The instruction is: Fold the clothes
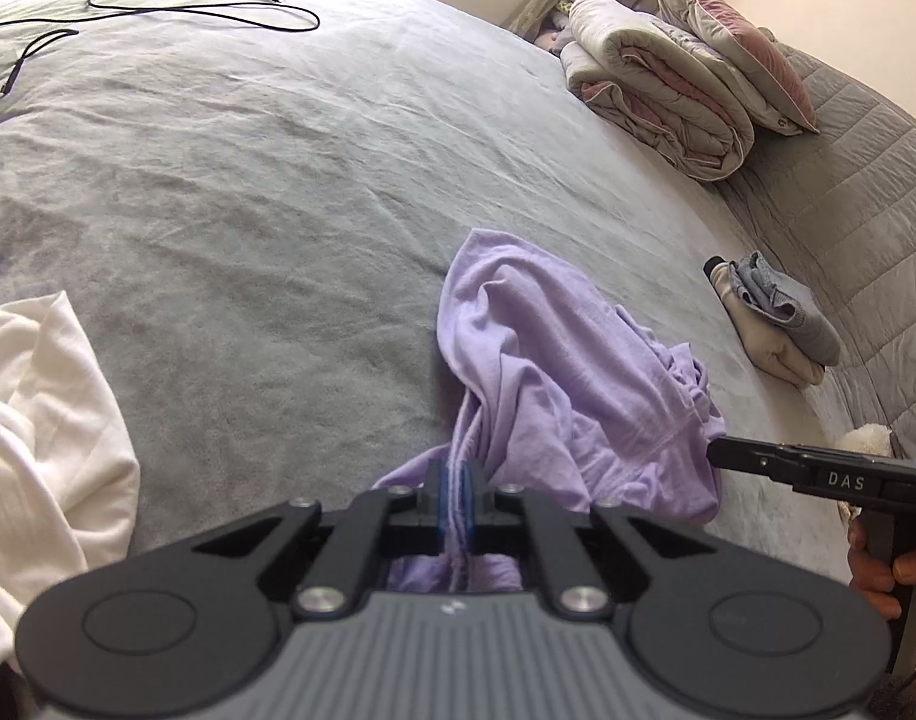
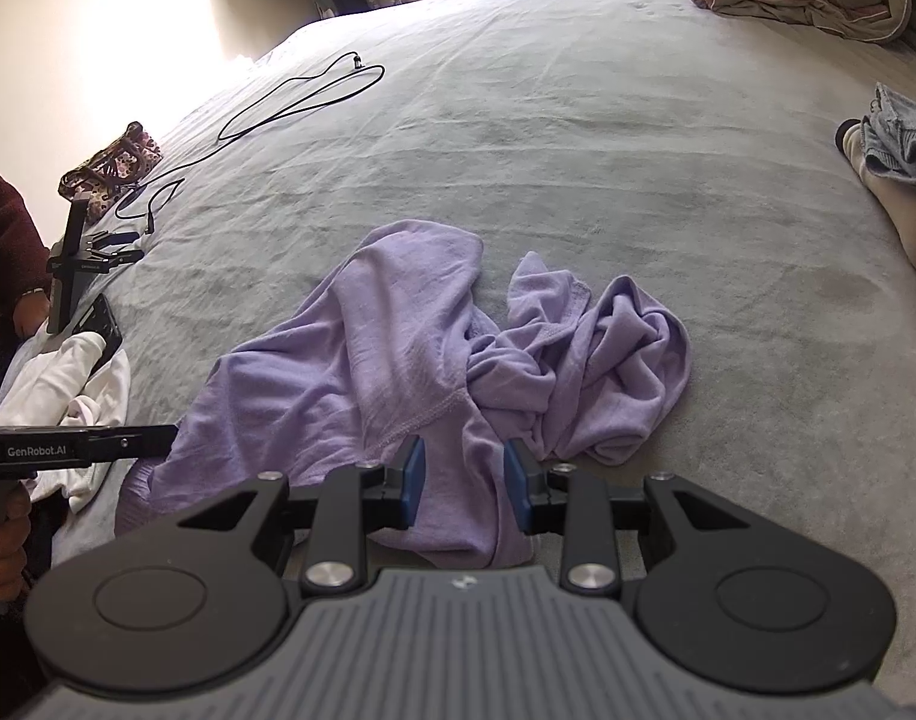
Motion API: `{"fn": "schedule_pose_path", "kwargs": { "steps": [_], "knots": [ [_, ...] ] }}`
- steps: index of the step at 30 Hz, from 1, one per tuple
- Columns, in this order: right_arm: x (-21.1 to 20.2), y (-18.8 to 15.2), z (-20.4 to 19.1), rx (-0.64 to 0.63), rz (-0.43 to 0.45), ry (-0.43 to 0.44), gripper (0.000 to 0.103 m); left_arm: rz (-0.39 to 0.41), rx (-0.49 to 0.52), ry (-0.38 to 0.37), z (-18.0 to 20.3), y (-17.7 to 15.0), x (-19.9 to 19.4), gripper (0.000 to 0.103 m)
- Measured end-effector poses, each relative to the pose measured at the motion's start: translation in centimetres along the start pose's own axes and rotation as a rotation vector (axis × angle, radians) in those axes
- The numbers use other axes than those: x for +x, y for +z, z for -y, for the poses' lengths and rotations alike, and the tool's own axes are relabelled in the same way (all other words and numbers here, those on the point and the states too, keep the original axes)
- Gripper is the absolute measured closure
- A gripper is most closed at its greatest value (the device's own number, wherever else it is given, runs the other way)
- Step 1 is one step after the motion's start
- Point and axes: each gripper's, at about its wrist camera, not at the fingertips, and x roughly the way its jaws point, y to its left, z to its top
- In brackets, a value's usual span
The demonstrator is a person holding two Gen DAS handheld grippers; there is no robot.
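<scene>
A crumpled lilac garment lies on the grey bed sheet. My left gripper is shut on a bunched edge of it, and the fabric runs up between the blue pads. In the right wrist view the same garment spreads out in front of my right gripper. That gripper is open, its blue pads standing apart over a fold of the cloth without pressing it. The right gripper's tip meets the garment's right edge. The left gripper reaches in at its left edge.
A white garment lies at the near left with a black phone on it. A black cable loops at the far side. A folded duvet and pillow and a small stack of folded clothes sit at the right.
</scene>
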Motion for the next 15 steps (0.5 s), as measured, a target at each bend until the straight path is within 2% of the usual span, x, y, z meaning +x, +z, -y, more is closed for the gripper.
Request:
{"fn": "schedule_pose_path", "kwargs": {
  "steps": [5,10,12,15],
  "knots": [
    [0.2,0.2,0.0,-0.001,0.002,-0.001,0.069,0.082,-0.027,0.098,-1.2,0.2,-2.1,0.098],
    [0.4,0.4,0.0,-0.006,0.0,-0.001,0.069,0.11,-0.093,0.187,-2.9,-0.2,-3.3,0.098],
    [0.5,0.4,0.0,-0.006,-0.002,-0.001,0.069,0.111,-0.115,0.21,-3.6,-0.4,-3.4,0.098],
    [0.6,0.4,0.0,-0.008,-0.005,-0.002,0.069,0.09,-0.157,0.19,-4.5,-0.4,-3.1,0.096]
  ]
}}
